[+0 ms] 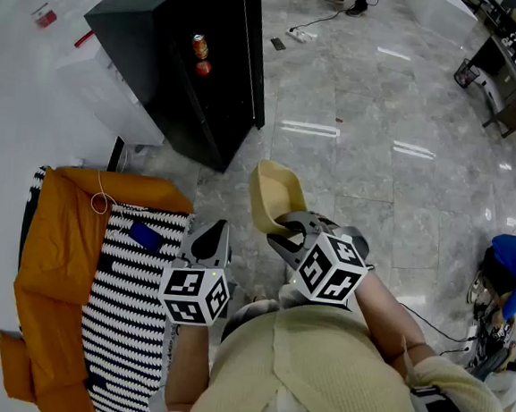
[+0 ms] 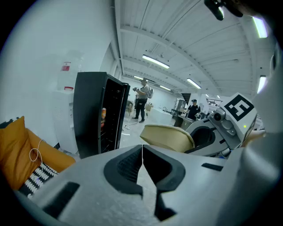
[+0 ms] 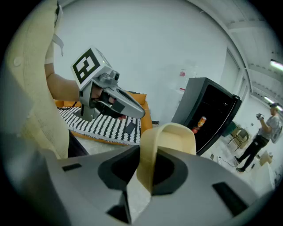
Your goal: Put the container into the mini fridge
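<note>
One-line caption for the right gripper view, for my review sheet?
Right tool clamps the wall of the cream container; ahead stands the open black mini fridge with a can inside.

Head view looks steeply down; both low gripper views face the far mini fridge [image 1: 185, 69], which all share.

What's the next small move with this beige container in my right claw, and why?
Probably carry the container forward toward the mini fridge: the right claw grips its wall, the fridge stands open, and the container hangs well short of the shelves.
</note>
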Demonstrator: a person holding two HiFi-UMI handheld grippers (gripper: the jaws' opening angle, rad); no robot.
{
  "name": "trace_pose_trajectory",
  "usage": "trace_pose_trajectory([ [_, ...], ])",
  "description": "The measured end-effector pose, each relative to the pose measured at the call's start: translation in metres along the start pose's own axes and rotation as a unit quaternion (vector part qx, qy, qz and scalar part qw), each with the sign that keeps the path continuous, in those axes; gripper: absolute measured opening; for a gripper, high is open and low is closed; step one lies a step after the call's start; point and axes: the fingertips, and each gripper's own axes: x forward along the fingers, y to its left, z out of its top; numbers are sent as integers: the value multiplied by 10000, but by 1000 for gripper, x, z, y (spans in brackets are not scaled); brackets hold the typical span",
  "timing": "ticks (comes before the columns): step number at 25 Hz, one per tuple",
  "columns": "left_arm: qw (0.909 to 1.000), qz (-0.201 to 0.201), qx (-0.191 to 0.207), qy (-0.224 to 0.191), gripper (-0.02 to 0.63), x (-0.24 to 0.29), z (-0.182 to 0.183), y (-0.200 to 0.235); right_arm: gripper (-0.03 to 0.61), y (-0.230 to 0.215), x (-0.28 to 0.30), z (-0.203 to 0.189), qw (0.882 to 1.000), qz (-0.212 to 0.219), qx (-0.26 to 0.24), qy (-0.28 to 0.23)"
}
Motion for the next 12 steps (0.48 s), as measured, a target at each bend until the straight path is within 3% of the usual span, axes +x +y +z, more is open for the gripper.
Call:
trace_pose_trajectory([
  [5, 9999, 24, -155, 9, 26, 0, -6, 3, 86, -2, 3, -2, 9998, -43, 186, -35],
  [12, 9990, 72, -430, -115, 26, 12, -4, 2, 86, -14, 7, -15, 10000, 45, 77, 42],
])
